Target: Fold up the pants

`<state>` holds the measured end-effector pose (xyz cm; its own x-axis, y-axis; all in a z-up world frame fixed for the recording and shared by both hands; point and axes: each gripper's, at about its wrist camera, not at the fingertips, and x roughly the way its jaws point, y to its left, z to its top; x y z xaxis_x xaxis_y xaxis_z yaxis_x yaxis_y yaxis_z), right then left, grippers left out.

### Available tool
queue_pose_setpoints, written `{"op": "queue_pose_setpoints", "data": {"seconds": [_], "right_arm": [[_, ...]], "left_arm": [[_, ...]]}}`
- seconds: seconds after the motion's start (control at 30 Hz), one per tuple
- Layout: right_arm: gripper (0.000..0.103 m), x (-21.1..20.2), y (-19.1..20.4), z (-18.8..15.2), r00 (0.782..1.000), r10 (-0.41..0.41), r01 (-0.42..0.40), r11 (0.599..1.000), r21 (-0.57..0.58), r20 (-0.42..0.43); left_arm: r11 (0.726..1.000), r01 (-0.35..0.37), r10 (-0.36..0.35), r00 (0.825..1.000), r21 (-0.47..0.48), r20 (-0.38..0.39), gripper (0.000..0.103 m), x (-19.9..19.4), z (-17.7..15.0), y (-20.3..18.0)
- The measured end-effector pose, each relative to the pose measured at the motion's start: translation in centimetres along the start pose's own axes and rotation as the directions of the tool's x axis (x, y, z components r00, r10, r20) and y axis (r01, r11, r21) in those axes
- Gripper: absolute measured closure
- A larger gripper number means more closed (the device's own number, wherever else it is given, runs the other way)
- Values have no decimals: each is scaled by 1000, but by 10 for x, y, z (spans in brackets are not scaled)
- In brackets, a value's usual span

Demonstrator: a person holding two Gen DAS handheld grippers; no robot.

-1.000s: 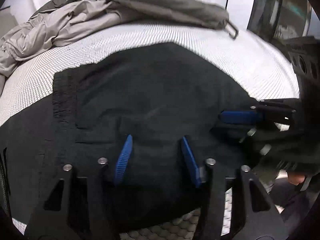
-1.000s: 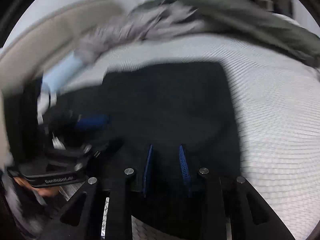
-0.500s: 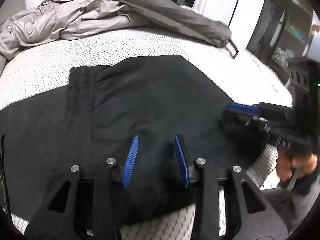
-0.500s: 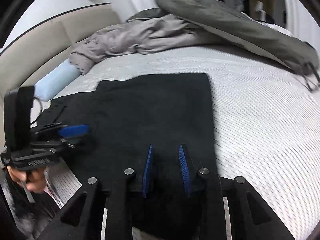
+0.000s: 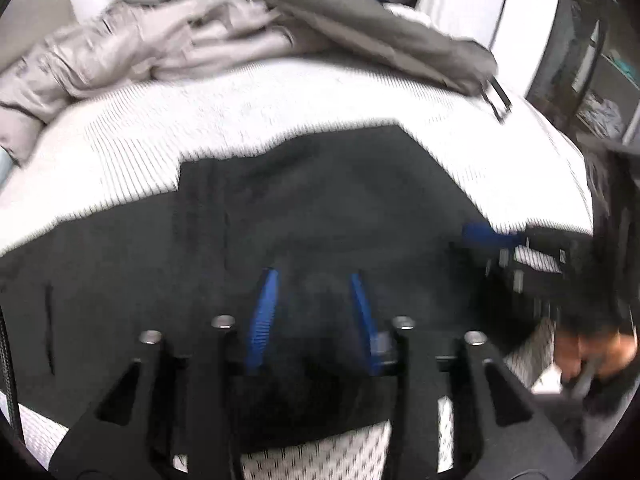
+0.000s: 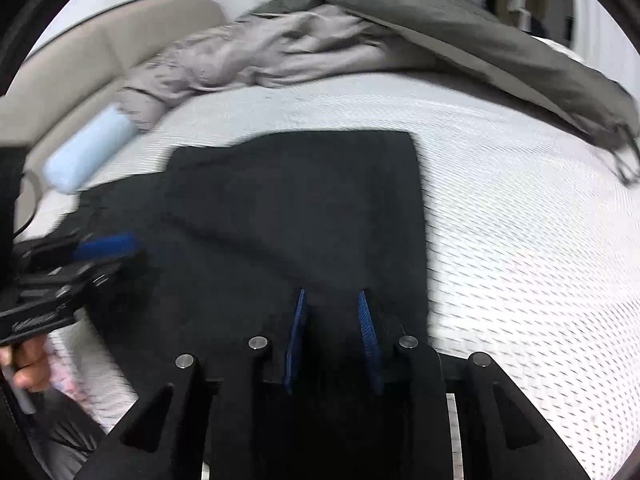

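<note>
White mattress (image 6: 520,240) bears black pants (image 6: 300,208); left tool (image 5: 314,280) and right tool (image 6: 332,296), both parted over the near hem, should pinch evenly.

Black pants (image 6: 304,208) lie on a white bed (image 6: 520,240) with a fine mesh pattern. Blue pads (image 5: 262,316) line the jaws. Behind: pale grey jacket (image 6: 248,56), olive-grey garment (image 6: 480,36), light blue roll (image 6: 88,148).
</note>
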<state>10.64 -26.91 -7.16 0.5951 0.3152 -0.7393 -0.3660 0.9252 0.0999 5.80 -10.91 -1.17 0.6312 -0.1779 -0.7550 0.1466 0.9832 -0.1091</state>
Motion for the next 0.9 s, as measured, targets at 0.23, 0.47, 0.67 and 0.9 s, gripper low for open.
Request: {"op": "queue_pose_setpoints", "data": {"seconds": [0.23, 0.47, 0.67, 0.9], "right_arm": [[72, 46, 22, 16, 997, 4, -6, 1000, -25, -76], [72, 20, 3, 19, 989, -136, 133, 990, -37, -66], [68, 31, 36, 23, 1000, 13, -13, 1000, -27, -5], [69, 48, 12, 29, 975, -205, 198, 977, -80, -90]], "left_arm": [[998, -11, 16, 996, 56, -93, 65, 51, -1, 21], [1000, 9, -9, 1000, 22, -13, 64, 12, -1, 36], [1000, 17, -16, 995, 12, -97, 64, 63, 23, 30], [995, 87, -91, 993, -57, -70, 80, 46, 16, 67]]}}
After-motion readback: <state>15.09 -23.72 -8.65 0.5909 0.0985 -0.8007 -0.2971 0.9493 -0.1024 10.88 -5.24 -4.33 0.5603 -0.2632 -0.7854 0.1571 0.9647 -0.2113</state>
